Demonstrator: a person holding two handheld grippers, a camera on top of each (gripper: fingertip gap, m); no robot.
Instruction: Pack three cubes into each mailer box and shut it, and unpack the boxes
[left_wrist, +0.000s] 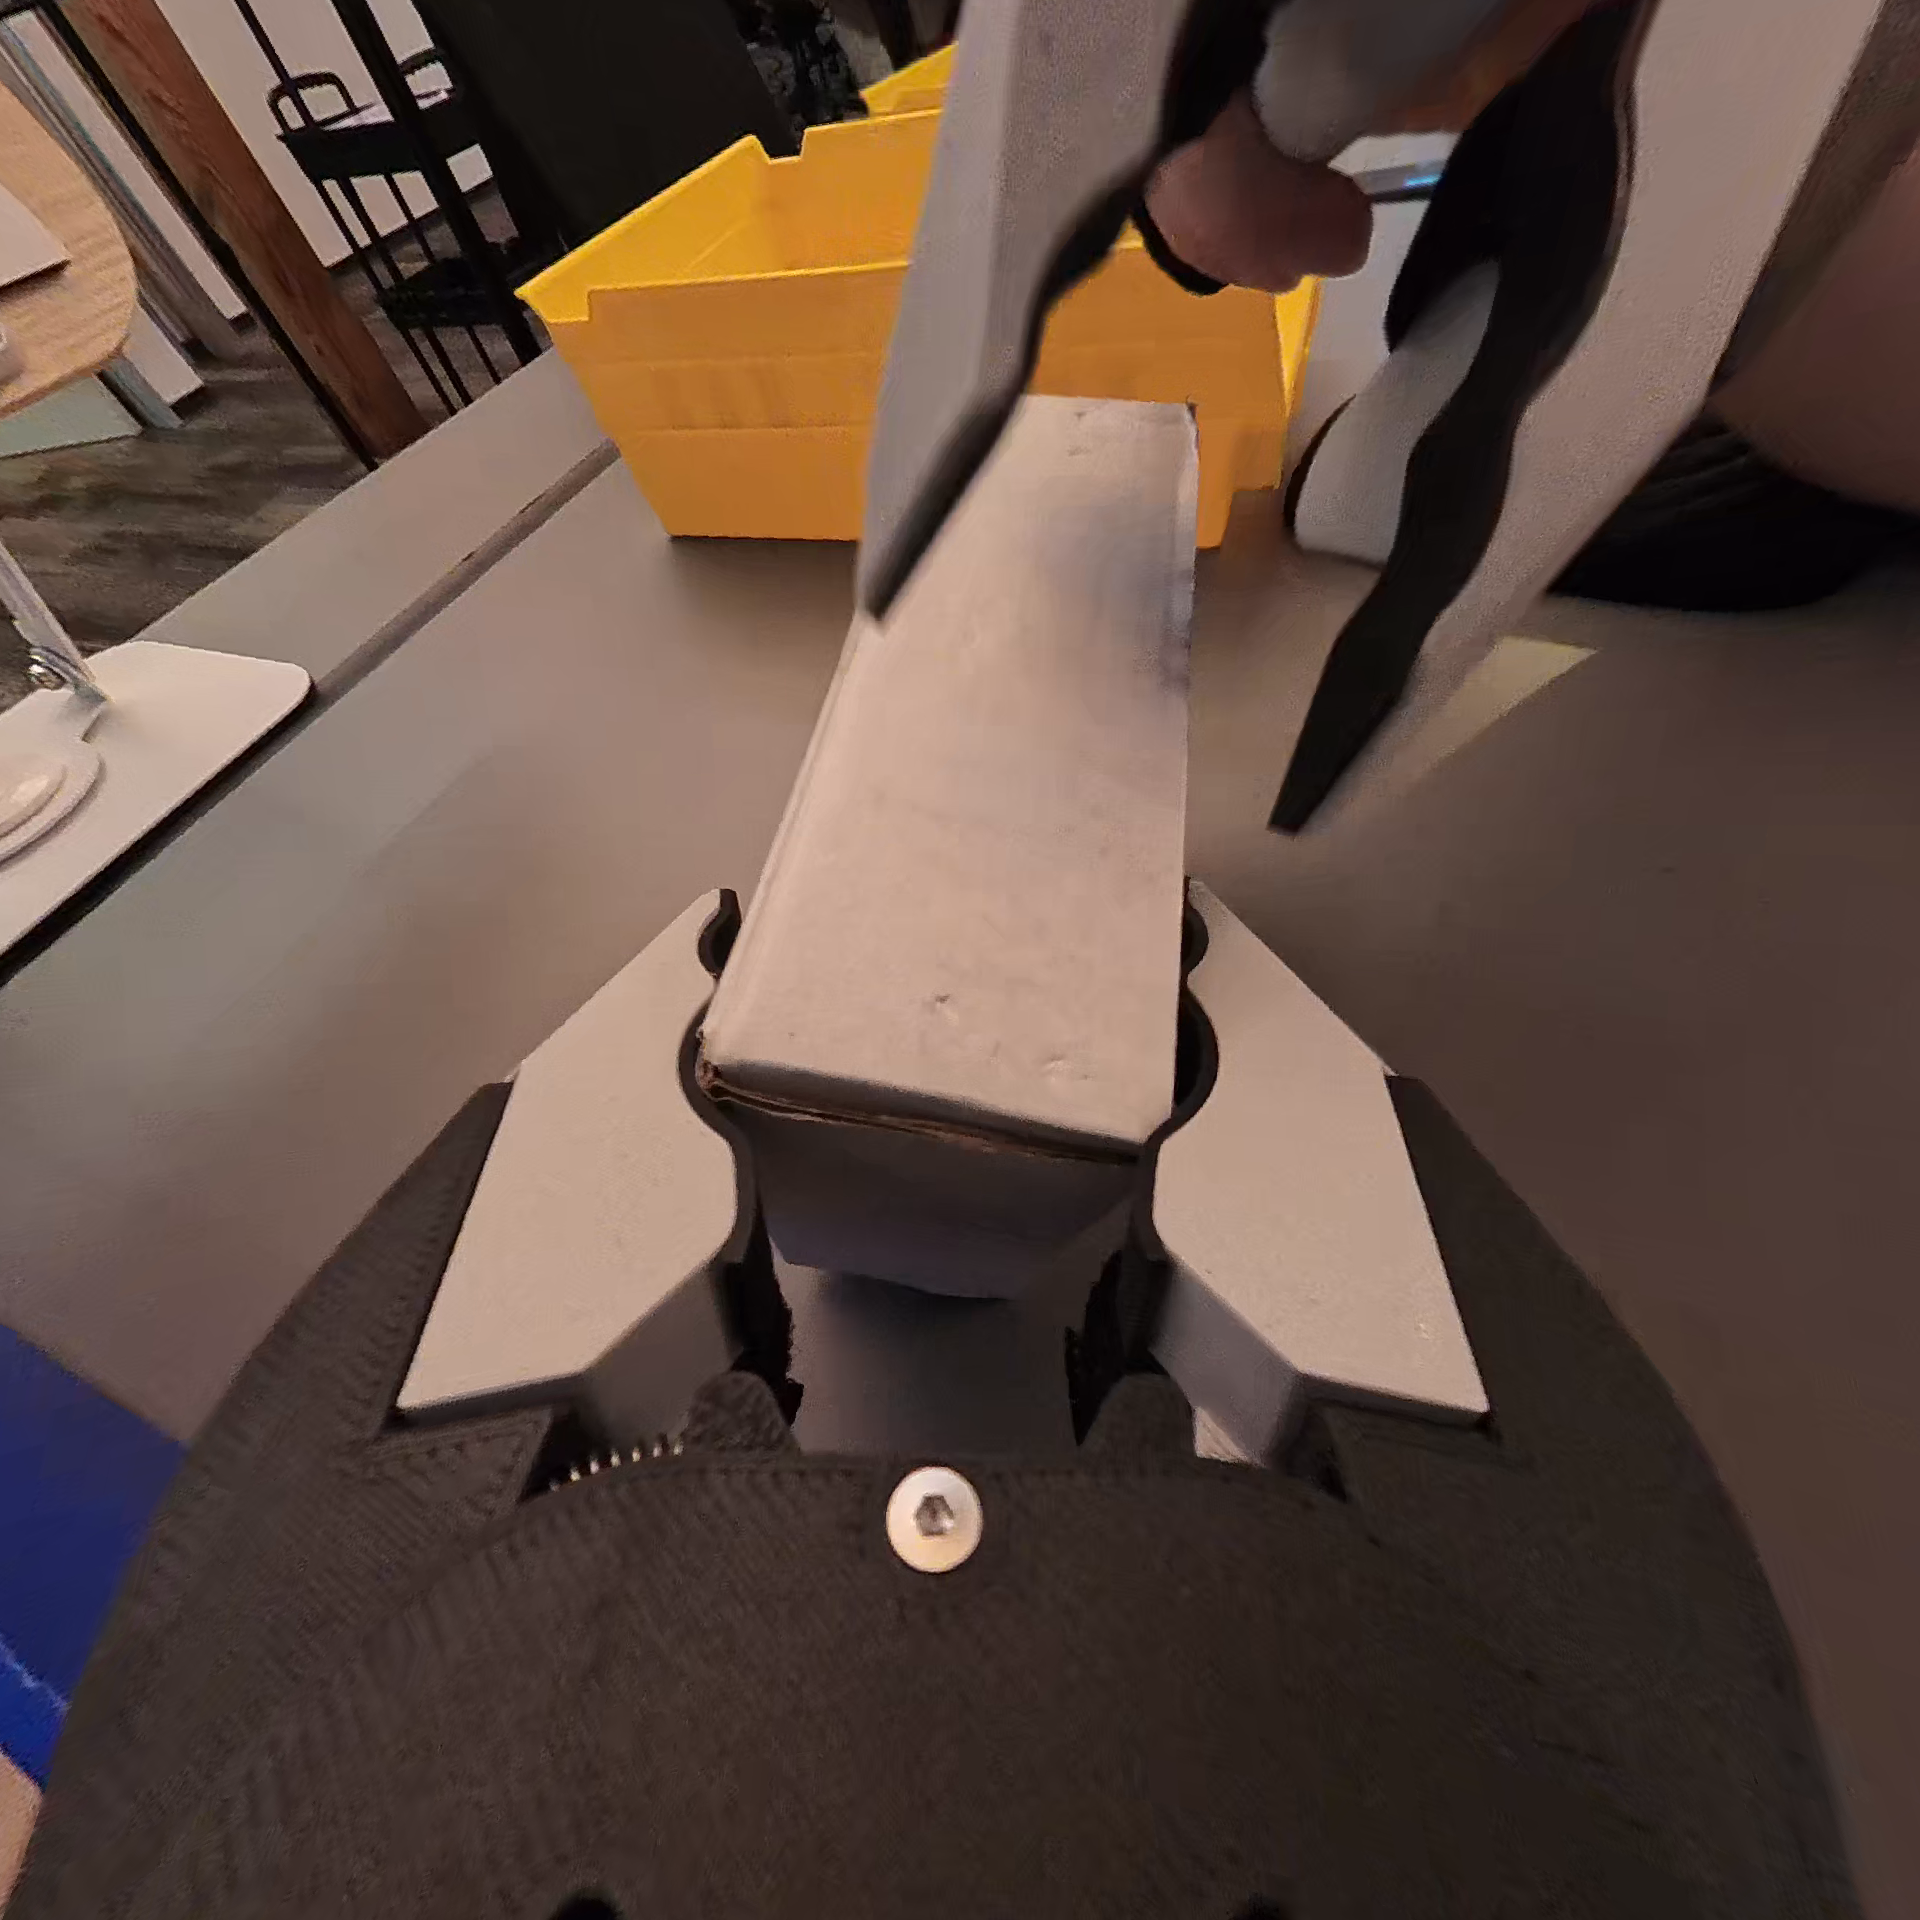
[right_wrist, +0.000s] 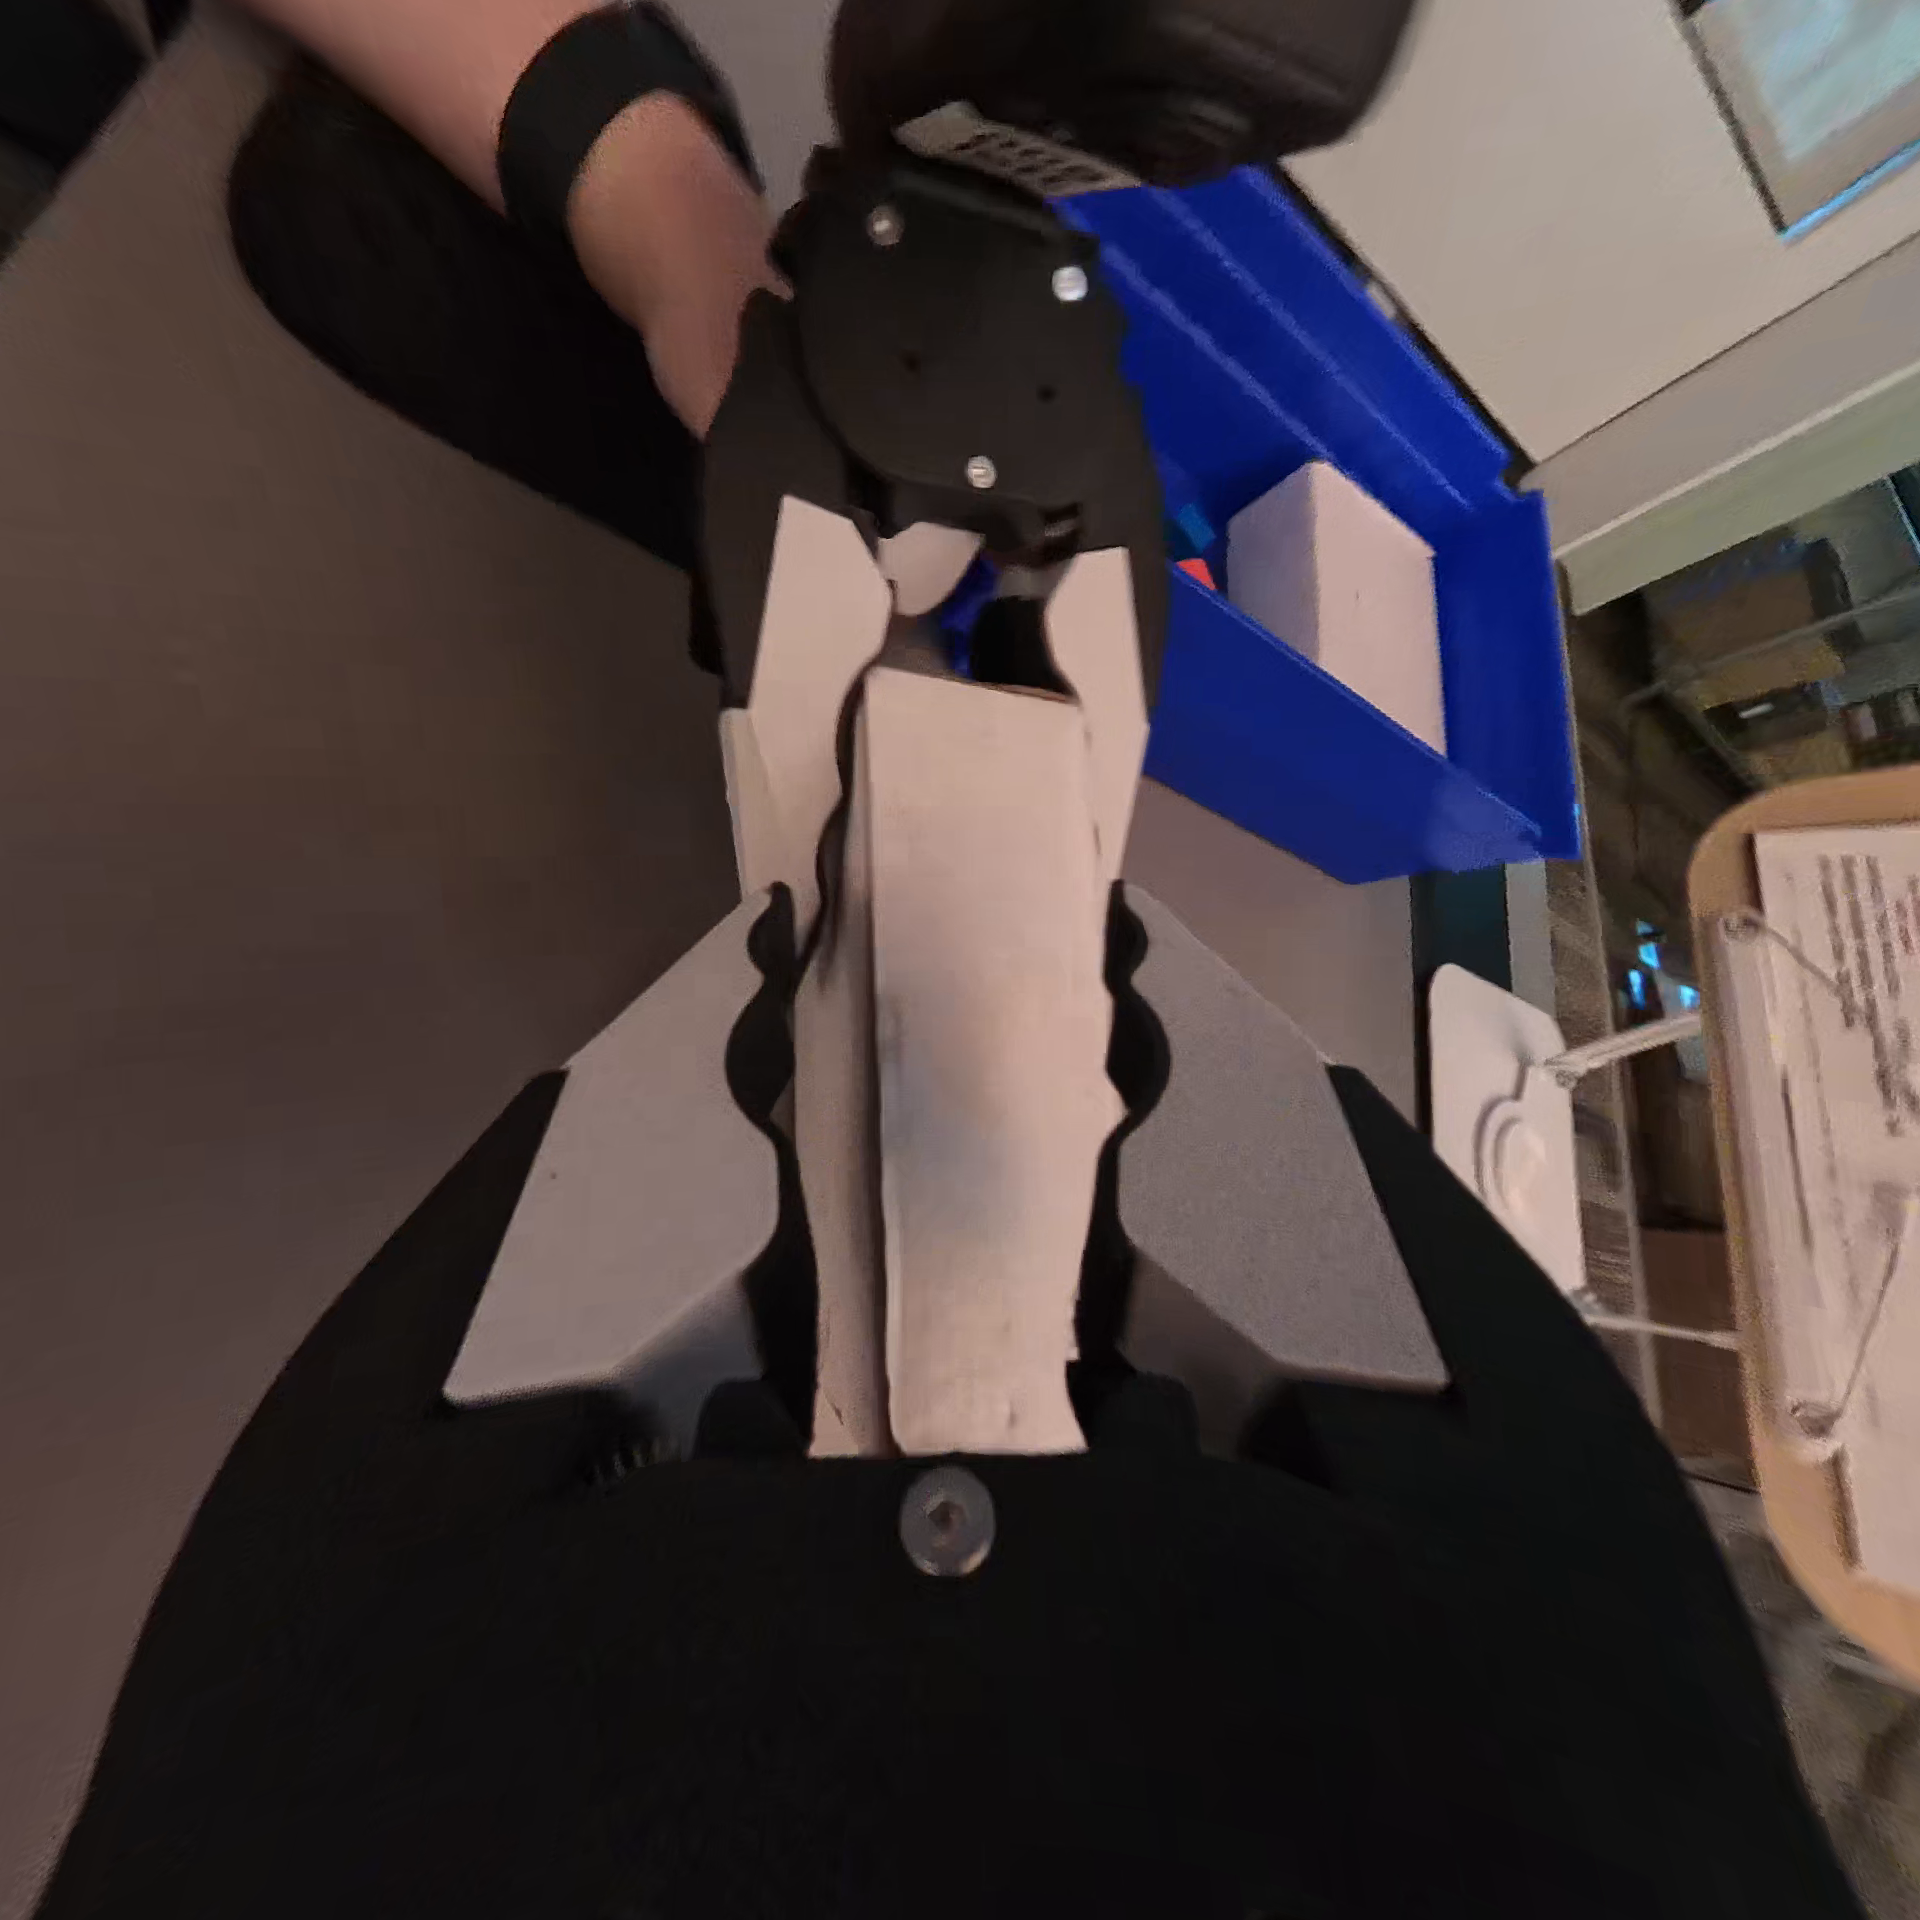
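Two grippers are seen at one long white box (left_wrist: 977, 790), which is held above the grey surface (left_wrist: 416, 831). The left gripper (left_wrist: 951, 935) is clamped on the box's near end. The right gripper (right_wrist: 948, 914) stands part-open around the far end; whether its pads press the box cannot be told. The box is closed at the end shown, scuffed, with a dark smudge along one edge. No readable writing is seen on it. A printed sheet (right_wrist: 1849, 1039) lies on a wooden table (right_wrist: 1714, 894); its text is blurred. A yellow bin (left_wrist: 748, 343) stands behind the box, its contents hidden. A blue bin (right_wrist: 1351, 665) holds another white box (right_wrist: 1340, 582) and small coloured pieces.
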